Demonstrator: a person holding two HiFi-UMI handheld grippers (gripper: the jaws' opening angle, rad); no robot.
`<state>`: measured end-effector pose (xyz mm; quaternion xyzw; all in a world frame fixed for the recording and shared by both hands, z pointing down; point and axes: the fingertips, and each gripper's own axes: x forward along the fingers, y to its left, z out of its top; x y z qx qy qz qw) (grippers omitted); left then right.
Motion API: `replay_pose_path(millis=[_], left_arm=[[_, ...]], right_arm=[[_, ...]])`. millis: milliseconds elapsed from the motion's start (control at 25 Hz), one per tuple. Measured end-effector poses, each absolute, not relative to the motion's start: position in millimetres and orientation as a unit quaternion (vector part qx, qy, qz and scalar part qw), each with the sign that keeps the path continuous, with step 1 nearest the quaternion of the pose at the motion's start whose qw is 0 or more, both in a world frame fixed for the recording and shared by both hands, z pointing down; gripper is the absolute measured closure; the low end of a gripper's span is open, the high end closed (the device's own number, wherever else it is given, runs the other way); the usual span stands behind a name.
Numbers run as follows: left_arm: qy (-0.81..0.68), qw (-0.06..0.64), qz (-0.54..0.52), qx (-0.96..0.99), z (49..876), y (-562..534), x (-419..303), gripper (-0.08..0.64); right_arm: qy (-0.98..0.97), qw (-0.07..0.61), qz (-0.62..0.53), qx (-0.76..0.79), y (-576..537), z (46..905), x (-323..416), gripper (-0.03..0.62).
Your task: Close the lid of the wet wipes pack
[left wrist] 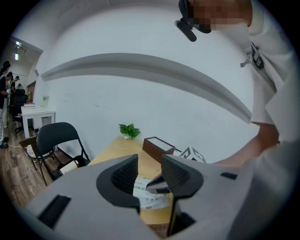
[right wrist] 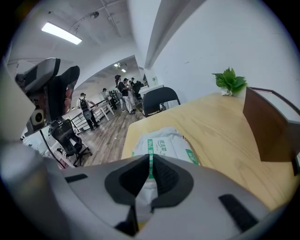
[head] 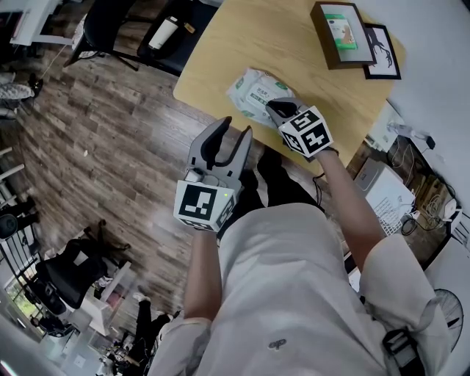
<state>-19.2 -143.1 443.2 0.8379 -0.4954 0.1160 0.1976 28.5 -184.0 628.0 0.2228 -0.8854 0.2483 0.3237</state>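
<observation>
Torso in a white shirt [head: 294, 294] fills the lower part of the head view, with both forearms reaching forward.

Left gripper [head: 233, 128] is held off the near edge of the table [head: 294, 51], above the wooden floor [head: 110, 132]. Its jaws stand spread and nothing lies between them. In its own view only the far scene shows through the gap. Its marker cube [head: 202, 204] sits nearest the body.

Right gripper [head: 277, 110] is further out, over the table's near edge and angled downward. Its jaws are pressed together, with only a thin slit at the tips. No separate item can be seen pinched between them. The tips sit at the near end of the wet wipes pack [head: 250, 92]. Whether they press on it cannot be confirmed.

The pack lies flat on the table close to the near rounded corner. It is white with green print. The right gripper covers its near end, and the state of the lid cannot be made out in any view.

Beyond the pack the table surface is bare wood. Toward the far side a deep brown picture frame [head: 338, 33] lies with a thin black picture frame [head: 382, 50] just beside it. A small green plant [right wrist: 229, 80] stands at the far edge against the white wall.

Left of the table a black chair [head: 110, 22] stands on the floor.
</observation>
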Motion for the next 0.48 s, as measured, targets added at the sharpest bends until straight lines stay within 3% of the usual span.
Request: replay_pose_path(millis=[480], left_arm=[[-0.498,0.198,0.117,0.836,444.9,-142.9,-15.7,0.408]], right_arm=[[-0.873,0.388,0.193,0.225,-181.1,637.3,20.9,0.572]])
